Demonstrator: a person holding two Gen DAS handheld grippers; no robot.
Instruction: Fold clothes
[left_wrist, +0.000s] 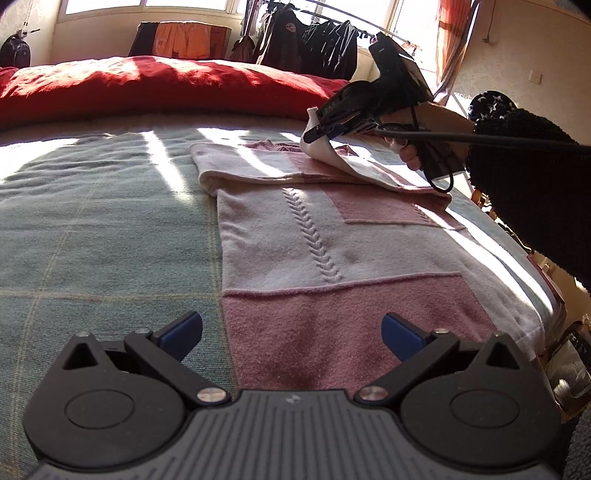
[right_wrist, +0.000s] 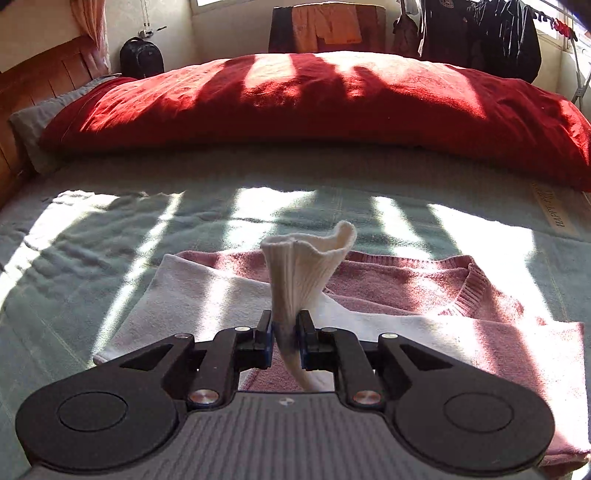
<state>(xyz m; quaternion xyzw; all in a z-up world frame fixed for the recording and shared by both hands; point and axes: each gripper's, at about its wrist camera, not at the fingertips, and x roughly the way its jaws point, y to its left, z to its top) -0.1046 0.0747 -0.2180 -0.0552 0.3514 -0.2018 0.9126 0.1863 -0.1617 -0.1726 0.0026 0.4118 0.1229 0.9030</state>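
Right gripper (right_wrist: 283, 341) clamped down tight here, its two blue-padded fingers (right_wrist: 266, 345) pinching the ribbed white cuff (right_wrist: 306, 258) of the sweater (left_wrist: 332, 254), and that cuff fans up out of the jaws like a little trumpet. From the left wrist view you can see the same tool (left_wrist: 321, 127) held in a hand (left_wrist: 410, 155) with a dark knitted sleeve (left_wrist: 528, 192), lifting the sleeve of the sweater up off the body of the garment, over near its far right side. Left gripper (left_wrist: 291, 338) is spread wide, blue pads (left_wrist: 183, 334) well apart and nothing between them, hovering just above the near hem, one finger over the green blanket (left_wrist: 103, 229), the other over the pink band. The sweater itself lies flat on the blanket, pink and white blocks, a cable stitch running down its middle; its long axis runs from the left gripper away toward the red duvet (right_wrist: 314, 103), hem nearest, pink neckline (right_wrist: 476, 280) at the far end. The left sleeve is already folded across the chest. Dark jackets (left_wrist: 310, 44) hang on a rack by the window beyond the bed.
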